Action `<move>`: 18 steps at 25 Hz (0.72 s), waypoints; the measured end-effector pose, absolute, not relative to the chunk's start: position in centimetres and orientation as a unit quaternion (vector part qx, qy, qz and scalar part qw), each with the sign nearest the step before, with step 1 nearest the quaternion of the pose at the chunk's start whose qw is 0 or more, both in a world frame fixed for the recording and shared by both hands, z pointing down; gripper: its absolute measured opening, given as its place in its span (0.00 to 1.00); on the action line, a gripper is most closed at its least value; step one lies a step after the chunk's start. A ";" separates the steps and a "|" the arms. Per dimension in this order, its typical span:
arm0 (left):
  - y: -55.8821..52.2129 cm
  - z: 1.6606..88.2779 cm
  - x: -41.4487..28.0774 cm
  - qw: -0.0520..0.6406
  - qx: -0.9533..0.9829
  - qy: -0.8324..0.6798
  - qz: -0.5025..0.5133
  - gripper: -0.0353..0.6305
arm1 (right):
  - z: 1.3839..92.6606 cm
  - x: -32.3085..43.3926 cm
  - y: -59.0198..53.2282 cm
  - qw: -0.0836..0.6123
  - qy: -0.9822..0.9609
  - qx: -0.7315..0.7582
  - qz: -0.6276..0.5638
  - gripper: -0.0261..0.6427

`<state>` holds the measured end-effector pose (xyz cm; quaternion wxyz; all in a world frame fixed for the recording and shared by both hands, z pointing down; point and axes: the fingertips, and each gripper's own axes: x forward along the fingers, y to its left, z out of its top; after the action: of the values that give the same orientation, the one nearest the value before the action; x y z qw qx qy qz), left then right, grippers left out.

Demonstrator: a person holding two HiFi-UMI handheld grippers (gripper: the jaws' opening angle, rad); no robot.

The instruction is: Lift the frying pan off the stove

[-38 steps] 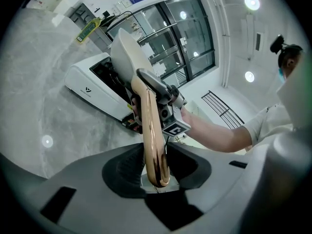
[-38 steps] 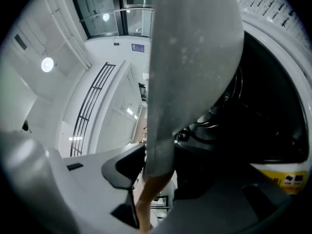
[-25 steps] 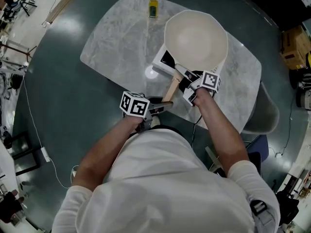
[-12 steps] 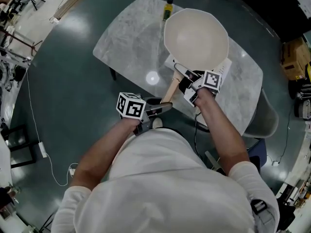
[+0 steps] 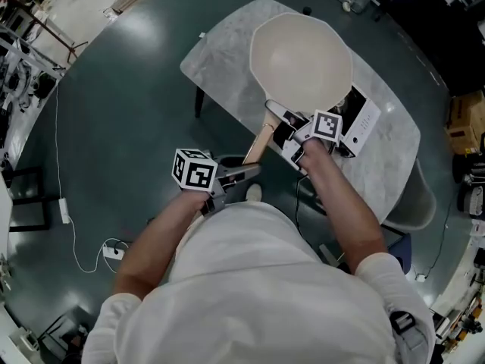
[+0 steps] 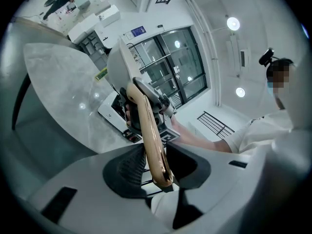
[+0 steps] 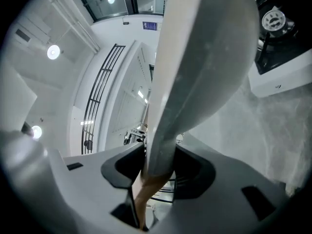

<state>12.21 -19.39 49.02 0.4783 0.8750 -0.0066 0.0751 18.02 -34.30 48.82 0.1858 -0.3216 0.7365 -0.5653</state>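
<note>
A cream frying pan point(image 5: 301, 59) with a wooden handle point(image 5: 256, 144) hangs in the air over the marble table point(image 5: 220, 67). My left gripper point(image 5: 246, 171) is shut on the handle's free end; in the left gripper view the wood point(image 6: 148, 130) runs between the pads point(image 6: 127, 167). My right gripper point(image 5: 292, 131) is shut on the handle's metal neck next to the bowl; in the right gripper view the pan's grey underside point(image 7: 204, 57) rises from the jaws. The white stove point(image 5: 364, 120) with its black top point(image 7: 280, 48) lies on the table, right of the pan.
A grey chair point(image 5: 417, 196) stands at the table's right side. A dark table leg point(image 5: 198, 101) shows at the left edge. A white cable and power strip point(image 5: 64, 211) lie on the dark floor at left. A cardboard box point(image 5: 464, 112) is at far right.
The pan, held by both grippers, has come up and shifted left off the stove, which now shows at its right. The yellow bottle is no longer in sight.
</note>
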 end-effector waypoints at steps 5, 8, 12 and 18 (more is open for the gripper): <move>-18.2 48.6 7.7 0.478 0.876 -0.029 0.057 0.26 | 48.5 12.4 -33.5 0.163 0.749 -0.297 -0.569 0.31; -17.4 48.4 5.4 0.479 0.876 -0.041 0.048 0.26 | 48.2 9.4 -32.9 0.156 0.755 -0.279 -0.572 0.31; -15.8 48.3 1.5 0.476 0.877 -0.056 0.034 0.26 | 47.9 4.9 -31.4 0.144 0.764 -0.264 -0.572 0.31; -12.9 48.2 -3.3 0.473 0.879 -0.067 0.018 0.26 | 47.7 -0.7 -28.7 0.131 0.771 -0.246 -0.572 0.31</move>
<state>-3.32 -12.91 48.23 0.4726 0.8785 -0.0671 0.0182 -0.67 -28.66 47.67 0.1314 -0.2459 0.7712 -0.5723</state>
